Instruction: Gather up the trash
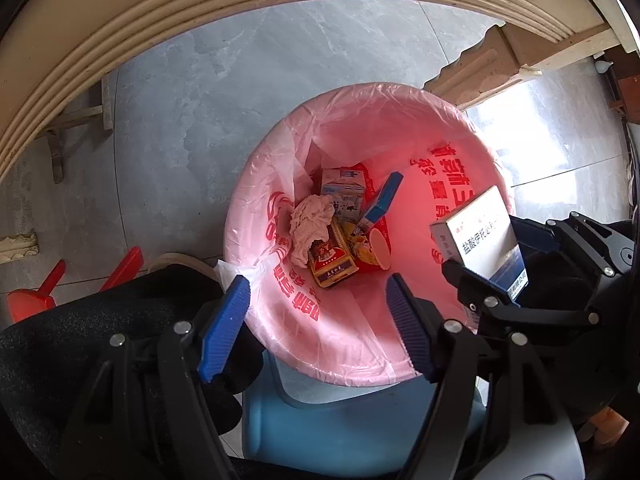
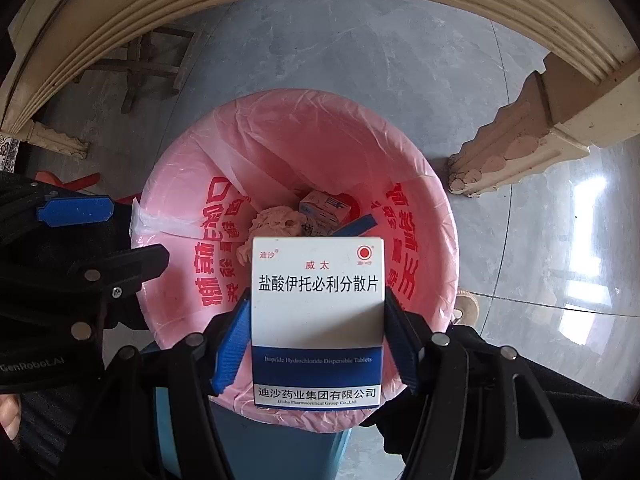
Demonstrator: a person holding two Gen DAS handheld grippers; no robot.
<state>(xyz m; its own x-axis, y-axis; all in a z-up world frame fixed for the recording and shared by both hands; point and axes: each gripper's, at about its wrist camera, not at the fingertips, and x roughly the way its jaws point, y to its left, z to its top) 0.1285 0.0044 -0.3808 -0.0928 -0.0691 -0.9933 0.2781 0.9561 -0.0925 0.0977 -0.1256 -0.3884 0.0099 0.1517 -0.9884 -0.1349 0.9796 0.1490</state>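
Observation:
A blue trash bin lined with a pink bag (image 1: 440, 144) stands on the floor below both grippers. Inside lie a crumpled tissue (image 1: 310, 222), a small carton (image 1: 342, 186), a brown-red packet (image 1: 330, 260), a blue box (image 1: 382, 198) and a paper cup (image 1: 380, 246). My right gripper (image 2: 318, 344) is shut on a white and blue medicine box (image 2: 318, 300) and holds it over the bin's near rim (image 2: 168, 320). The box also shows in the left wrist view (image 1: 480, 236). My left gripper (image 1: 320, 328) is open and empty over the bin's near rim.
A cream table edge (image 1: 160, 12) arches over the far side. A carved table leg (image 2: 516, 148) stands right of the bin. A red plastic stool (image 1: 36, 292) is at the left. A wooden stool (image 2: 152, 64) stands far left. The floor is grey tile.

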